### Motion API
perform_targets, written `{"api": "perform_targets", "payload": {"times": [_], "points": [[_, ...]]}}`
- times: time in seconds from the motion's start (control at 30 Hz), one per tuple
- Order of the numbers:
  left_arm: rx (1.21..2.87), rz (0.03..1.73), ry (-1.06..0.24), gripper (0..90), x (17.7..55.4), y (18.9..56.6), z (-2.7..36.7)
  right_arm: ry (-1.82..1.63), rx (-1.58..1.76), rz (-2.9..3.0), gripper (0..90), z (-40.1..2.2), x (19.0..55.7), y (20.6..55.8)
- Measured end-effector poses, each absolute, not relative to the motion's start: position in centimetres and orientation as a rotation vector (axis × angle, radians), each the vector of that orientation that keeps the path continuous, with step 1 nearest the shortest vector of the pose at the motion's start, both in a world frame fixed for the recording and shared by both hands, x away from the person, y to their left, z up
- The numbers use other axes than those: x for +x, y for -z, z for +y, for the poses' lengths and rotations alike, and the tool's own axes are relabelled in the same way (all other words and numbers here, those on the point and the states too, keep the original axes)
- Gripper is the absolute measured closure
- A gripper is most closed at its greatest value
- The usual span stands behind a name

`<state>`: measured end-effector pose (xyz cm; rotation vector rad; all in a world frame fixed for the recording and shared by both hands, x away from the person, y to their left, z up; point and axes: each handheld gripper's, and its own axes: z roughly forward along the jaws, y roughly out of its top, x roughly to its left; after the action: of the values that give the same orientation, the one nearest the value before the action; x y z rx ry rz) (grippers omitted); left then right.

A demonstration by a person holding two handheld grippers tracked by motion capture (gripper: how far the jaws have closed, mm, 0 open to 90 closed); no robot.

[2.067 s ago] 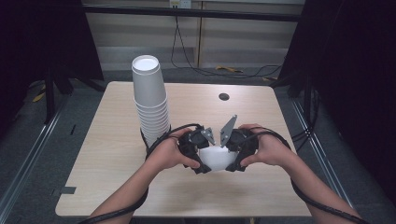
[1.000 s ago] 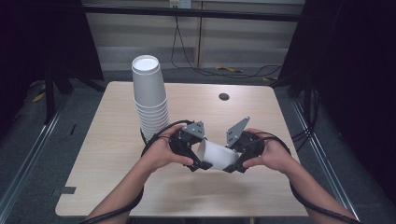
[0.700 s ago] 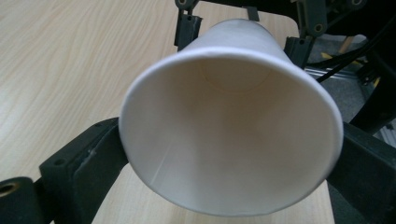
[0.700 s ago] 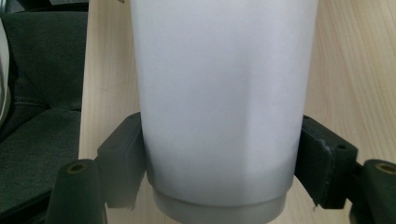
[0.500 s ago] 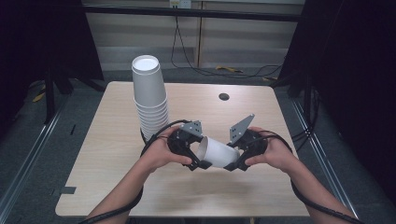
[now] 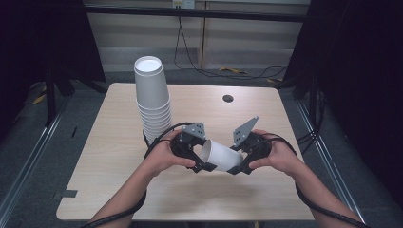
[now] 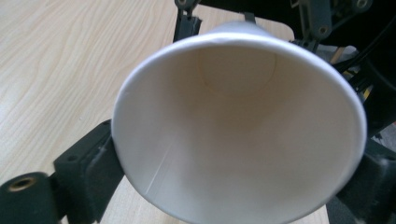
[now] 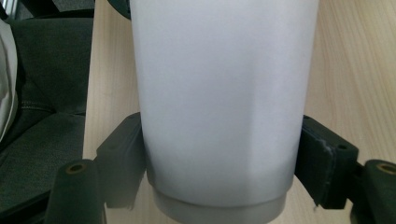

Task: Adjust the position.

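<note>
A white paper cup (image 6: 221, 156) lies on its side just above the table, between my two grippers, its mouth towards the left one. My left gripper (image 6: 197, 157) has a jaw on each side of the cup's rim. In the left gripper view I look straight into the open cup (image 7: 238, 126), and both black jaws of the left gripper (image 7: 229, 177) touch its wall. My right gripper (image 6: 239, 164) is shut on the narrow bottom end. In the right gripper view, the right gripper (image 8: 219, 170) presses the cup's (image 8: 219, 93) sides just above the base.
A tall stack of upside-down white paper cups (image 6: 152, 99) stands on the wooden table (image 6: 109, 147) just behind my left hand. A small dark round hole (image 6: 227, 98) sits at the back middle. Dark floor and metal rails flank the table.
Since the oldest frame the two grippers have drawn a little apart and the cup has turned to lie level between them. Over the last half second nothing visibly differs.
</note>
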<state>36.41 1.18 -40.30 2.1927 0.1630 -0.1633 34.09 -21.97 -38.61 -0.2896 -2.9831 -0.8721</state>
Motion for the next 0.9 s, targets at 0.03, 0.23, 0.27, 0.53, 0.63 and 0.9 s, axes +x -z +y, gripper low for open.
{"api": "perform_targets", "payload": {"times": [0.03,0.23,0.27,0.53,0.63,0.9], "points": [[2.192,0.165,0.163,9.2,36.4,40.3,1.2,0.878,-0.295,-2.982,25.7,-22.0,34.1,38.6],[2.180,0.174,0.148,10.4,36.3,39.7,1.1,0.898,-0.304,-2.974,25.2,-21.9,34.0,39.1],[2.189,0.176,0.141,10.4,36.3,39.5,1.0,0.901,-0.314,-2.972,25.1,-21.9,34.0,39.2],[2.224,0.187,0.119,11.5,36.3,38.6,1.0,0.984,-0.352,-2.949,23.7,-22.0,34.0,39.8],[2.244,0.205,0.096,11.5,36.4,38.5,1.2,0.983,-0.358,-2.961,18.4,-22.3,33.9,40.1],[2.353,0.242,0.062,11.4,36.2,38.4,1.6,1.036,-0.528,-2.934,16.0,-24.3,33.8,42.0]]}}
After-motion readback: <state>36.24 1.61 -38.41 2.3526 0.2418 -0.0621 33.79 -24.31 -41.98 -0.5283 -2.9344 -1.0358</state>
